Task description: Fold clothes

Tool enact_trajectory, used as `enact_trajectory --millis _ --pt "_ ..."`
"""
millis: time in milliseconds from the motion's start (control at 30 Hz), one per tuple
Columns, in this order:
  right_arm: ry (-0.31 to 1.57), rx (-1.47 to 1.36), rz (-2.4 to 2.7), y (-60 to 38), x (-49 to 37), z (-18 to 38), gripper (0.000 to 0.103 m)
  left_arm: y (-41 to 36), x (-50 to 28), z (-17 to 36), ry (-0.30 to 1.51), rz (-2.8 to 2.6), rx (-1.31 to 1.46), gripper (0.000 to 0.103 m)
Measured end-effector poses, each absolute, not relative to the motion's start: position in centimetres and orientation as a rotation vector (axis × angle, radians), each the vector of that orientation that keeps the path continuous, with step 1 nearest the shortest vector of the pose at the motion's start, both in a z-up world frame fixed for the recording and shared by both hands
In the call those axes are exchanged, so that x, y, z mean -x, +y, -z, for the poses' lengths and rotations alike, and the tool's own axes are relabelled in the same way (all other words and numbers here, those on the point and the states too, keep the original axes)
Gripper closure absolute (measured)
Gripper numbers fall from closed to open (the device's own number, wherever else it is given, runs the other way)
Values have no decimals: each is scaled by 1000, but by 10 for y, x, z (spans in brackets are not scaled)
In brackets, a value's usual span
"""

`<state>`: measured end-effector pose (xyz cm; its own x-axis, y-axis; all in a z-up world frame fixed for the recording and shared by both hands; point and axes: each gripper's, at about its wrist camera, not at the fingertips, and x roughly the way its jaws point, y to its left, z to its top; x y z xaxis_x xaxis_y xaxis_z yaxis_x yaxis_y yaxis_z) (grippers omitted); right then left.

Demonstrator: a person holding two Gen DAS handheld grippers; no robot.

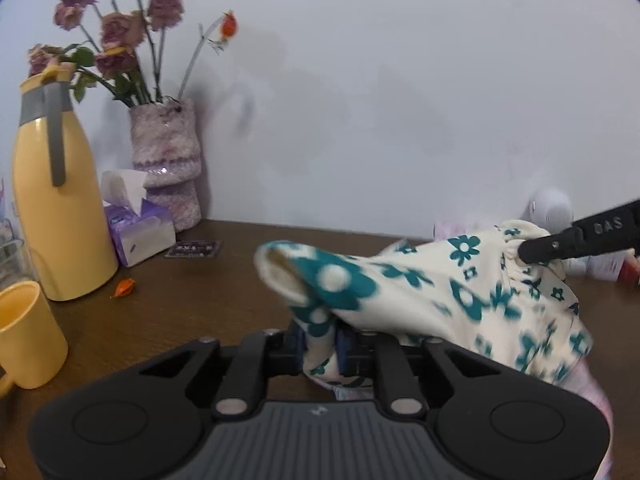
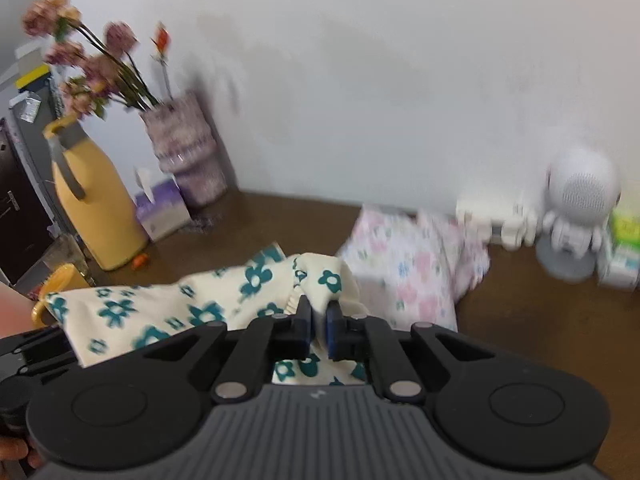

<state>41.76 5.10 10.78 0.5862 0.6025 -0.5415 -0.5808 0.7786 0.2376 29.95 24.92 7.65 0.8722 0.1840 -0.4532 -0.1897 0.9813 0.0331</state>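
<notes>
Two grippers share one cream garment with teal flowers (image 1: 460, 292), which is lifted above the brown table (image 1: 180, 312) and stretched between them, sagging in the middle. Largest of all is the table itself, running back to a pale wall. On its far right part lies a second piece of clothing, a white cloth with pink and blue flowers (image 2: 408, 256), resting flat and just behind the raised garment.

At the table's left edge stands a tall yellow jug (image 1: 56, 200) with a grey handle strap. Just behind it, by the back left corner against the wall, is a purple-and-white vase (image 1: 168, 168) of dried pink roses. A white round-headed robot figure (image 2: 580, 208) stands at the back right.

The left gripper (image 1: 322, 344) has its jaws drawn narrow, pinching a bunched end of the teal-flowered garment between the blue pads. The right gripper (image 2: 318, 330) is likewise closed down tight on the other end, near a gathered, elastic-looking hem; in the left wrist view its black finger meets the cloth at upper right.

A yellow mug (image 1: 28, 336) sits at the near left edge. A purple tissue box (image 1: 140, 228) stands between jug and vase. A dark card (image 1: 194, 249) lies near the vase's foot, and a small orange scrap (image 1: 125, 288) lies beside the jug.
</notes>
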Motion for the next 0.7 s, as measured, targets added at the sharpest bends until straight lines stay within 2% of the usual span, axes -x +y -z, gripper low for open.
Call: enact_trajectory --millis 200,433,567,600,700 --pt "499 28 -685 33 -380 -178 97 217 -261 -147 322 -206 -127 94" --pt "291 51 -607 -81 -295 -262 97 128 -163 -213 124 -116 -366 94" --pt "276 142 -555 -168 -231 -264 97 42 -85 -183 89 17 -591 94" --pt "273 165 -542 -189 -215 -265 97 23 -69 -168 123 68 -626 94" --pt "436 233 -480 -248 -179 -215 97 -27 -33 -110 333 293 -639 94"
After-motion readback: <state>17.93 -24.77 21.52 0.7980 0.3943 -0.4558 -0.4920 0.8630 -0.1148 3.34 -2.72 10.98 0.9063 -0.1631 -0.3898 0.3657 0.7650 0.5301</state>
